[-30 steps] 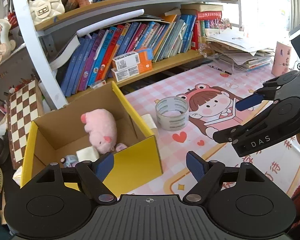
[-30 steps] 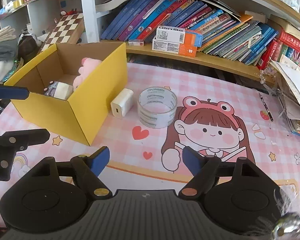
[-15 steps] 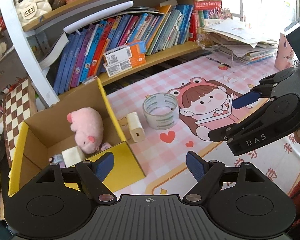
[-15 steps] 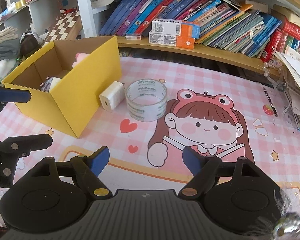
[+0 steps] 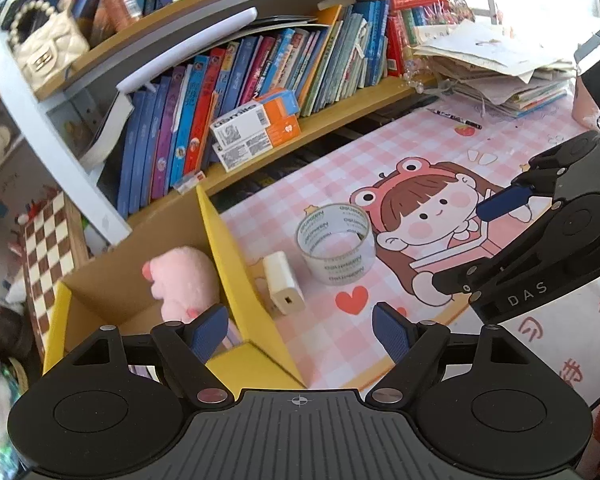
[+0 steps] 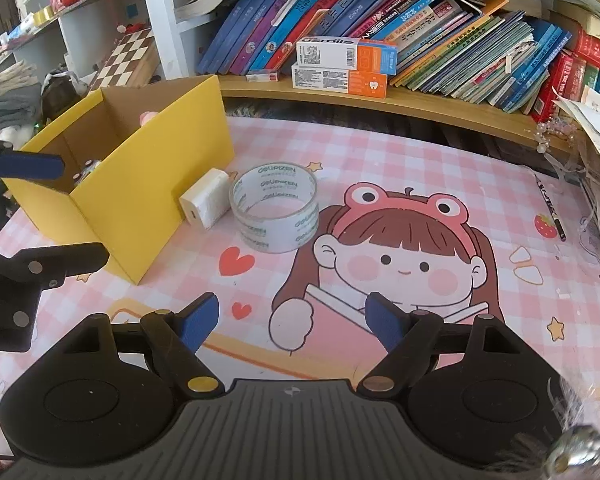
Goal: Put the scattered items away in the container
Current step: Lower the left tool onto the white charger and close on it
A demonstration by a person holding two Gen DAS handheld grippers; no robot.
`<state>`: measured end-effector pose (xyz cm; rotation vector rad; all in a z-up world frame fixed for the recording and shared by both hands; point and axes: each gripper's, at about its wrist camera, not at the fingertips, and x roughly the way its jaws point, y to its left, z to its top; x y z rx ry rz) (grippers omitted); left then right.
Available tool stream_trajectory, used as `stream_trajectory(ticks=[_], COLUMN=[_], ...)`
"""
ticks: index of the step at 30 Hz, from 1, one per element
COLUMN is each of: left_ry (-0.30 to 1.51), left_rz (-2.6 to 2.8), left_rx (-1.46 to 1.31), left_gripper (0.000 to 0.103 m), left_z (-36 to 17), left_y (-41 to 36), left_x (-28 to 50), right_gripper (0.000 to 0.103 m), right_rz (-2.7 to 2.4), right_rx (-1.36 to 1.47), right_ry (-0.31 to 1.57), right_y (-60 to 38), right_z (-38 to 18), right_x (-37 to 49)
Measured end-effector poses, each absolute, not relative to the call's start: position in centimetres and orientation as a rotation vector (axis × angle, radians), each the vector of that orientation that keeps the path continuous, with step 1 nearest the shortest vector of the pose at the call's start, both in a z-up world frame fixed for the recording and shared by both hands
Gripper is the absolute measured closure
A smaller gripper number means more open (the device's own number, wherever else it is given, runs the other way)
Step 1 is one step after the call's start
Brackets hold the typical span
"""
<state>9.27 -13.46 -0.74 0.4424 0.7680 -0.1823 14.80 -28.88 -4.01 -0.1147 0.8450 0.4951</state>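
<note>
I see the charger (image 6: 205, 203) on the mat (image 6: 420, 168), touching the box (image 6: 148, 184) wall, the tape roll (image 6: 275, 213) just right of it, 1 plush toy (image 5: 184, 280) inside the box.

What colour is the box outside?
Yellow; the box shows best in the right wrist view.

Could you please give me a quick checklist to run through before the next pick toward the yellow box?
1. Right gripper open and empty: ok.
2. Left gripper open and empty: ok.
3. Tape roll free on the mat, nothing on top: ok.
4. White charger reachable: cannot tell; it lies close against the yellow box wall, and one finger may lack room there.
5. Box has room beside the pink plush: ok, bare floor shows.
6. The two grippers clear of each other: ok, apart in both views.
</note>
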Motion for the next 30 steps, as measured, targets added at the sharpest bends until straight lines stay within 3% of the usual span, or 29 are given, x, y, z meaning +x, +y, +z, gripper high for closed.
stream_trajectory(ticks=[12,20,30], left_ry=[0.765,0.807,0.883], left_rz=[-0.148,-0.148,-0.088], left_rx=[0.453,0.486,0.457], left_gripper=[0.023,0.061,0.065], left_z=[-0.6,-1.8,-5.2], left_y=[-14.5,-15.3,-16.7], left_x=[13.1,16.7,19.4], right_gripper=[0.024,0.024,0.024], right_rz=[0.524,0.552,0.613], right_rx=[-0.133,-0.199,-0.284], right_ry=[0.810,0.755,0.679], right_y=[-28.7,-27.9,-26.7], right_z=[-5.2,-6.1,-7.8], right_x=[17.6,19.4,20.9])
